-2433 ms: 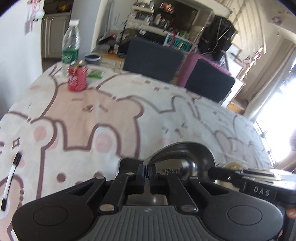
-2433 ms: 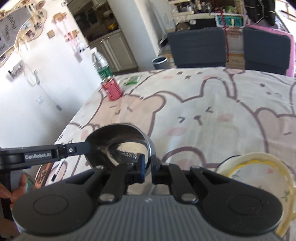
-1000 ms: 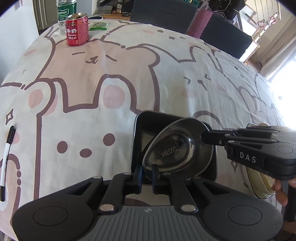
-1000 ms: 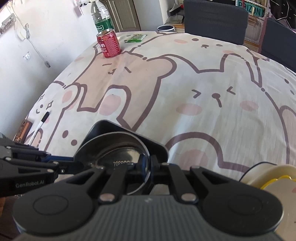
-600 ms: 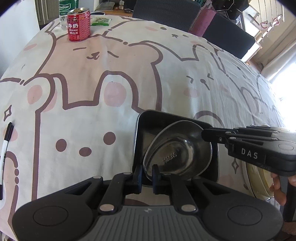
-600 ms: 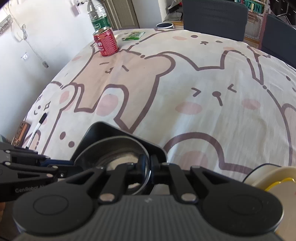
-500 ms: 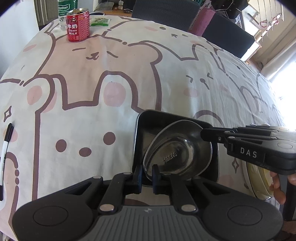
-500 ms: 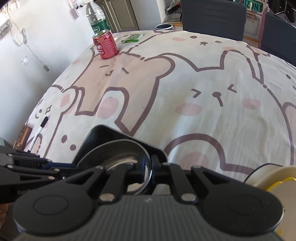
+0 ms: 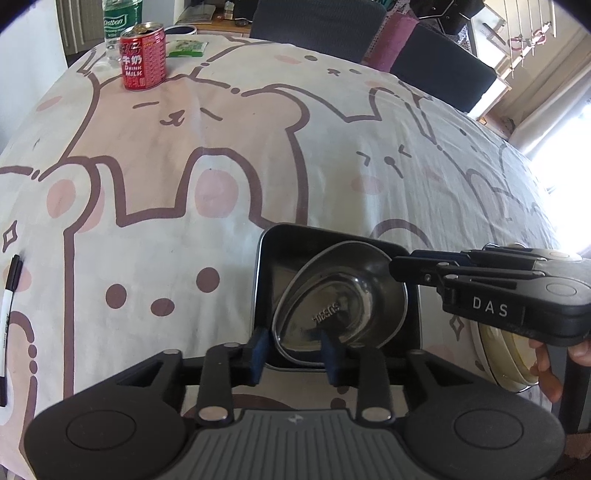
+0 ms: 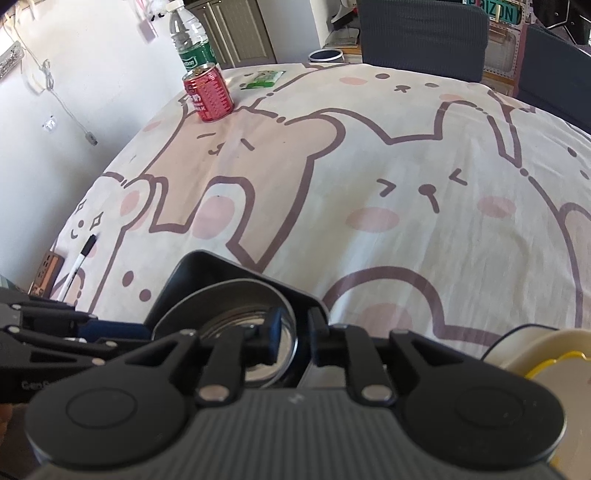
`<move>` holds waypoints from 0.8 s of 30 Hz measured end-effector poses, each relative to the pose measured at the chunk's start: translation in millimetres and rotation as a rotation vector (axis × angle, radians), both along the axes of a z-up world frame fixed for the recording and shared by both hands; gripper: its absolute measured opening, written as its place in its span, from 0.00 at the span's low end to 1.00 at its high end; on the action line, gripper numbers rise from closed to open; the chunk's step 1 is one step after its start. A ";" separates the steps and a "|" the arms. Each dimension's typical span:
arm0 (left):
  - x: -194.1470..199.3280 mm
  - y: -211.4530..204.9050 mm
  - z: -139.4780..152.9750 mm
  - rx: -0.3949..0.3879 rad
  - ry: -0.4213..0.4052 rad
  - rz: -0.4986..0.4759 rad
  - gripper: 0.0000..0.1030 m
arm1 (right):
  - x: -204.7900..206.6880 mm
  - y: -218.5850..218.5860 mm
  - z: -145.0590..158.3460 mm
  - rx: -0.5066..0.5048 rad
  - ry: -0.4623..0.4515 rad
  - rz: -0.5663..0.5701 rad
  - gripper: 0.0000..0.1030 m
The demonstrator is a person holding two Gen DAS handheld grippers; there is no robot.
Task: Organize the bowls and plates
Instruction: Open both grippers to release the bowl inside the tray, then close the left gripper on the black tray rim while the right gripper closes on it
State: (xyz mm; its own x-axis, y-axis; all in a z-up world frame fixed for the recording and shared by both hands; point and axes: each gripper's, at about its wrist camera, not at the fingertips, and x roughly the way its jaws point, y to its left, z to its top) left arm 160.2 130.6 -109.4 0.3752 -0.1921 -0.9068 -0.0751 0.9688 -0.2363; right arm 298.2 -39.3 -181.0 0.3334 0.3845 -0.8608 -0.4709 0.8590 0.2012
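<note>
A round steel bowl (image 9: 340,299) lies inside a black square plate (image 9: 264,273) on the bunny tablecloth. My left gripper (image 9: 293,350) is open, its fingers straddling the bowl's near rim. My right gripper (image 10: 293,338) is open too, its fingers apart around the bowl's rim (image 10: 291,325) at the plate's right side; it also shows in the left wrist view (image 9: 397,267). The bowl (image 10: 236,306) and black plate (image 10: 207,266) sit just ahead in the right wrist view. A cream and yellow plate stack (image 9: 495,354) stands right of the black plate, also in the right wrist view (image 10: 546,350).
A red milk can (image 9: 142,61) and a green-label water bottle (image 9: 116,22) stand at the far left of the table (image 9: 240,147). A green packet (image 9: 186,48) lies beside them. A pen (image 9: 9,295) lies at the left edge. Dark chairs (image 9: 321,22) stand behind the table.
Both grippers lowered the steel bowl into the black plate, then both opened and let go of its rim. The bowl now rests in the plate.
</note>
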 end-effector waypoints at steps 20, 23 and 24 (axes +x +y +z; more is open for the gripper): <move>7.2 13.2 22.1 0.102 -0.168 -0.022 0.86 | -29.0 -35.4 15.9 0.094 -0.011 -0.191 0.82; 11.2 19.3 19.4 0.116 -0.177 -0.022 0.95 | -31.6 -38.1 11.8 0.091 -0.004 -0.203 0.81; 12.8 20.5 18.3 0.125 -0.178 -0.025 0.97 | -31.3 -39.5 10.4 0.086 0.003 -0.221 0.81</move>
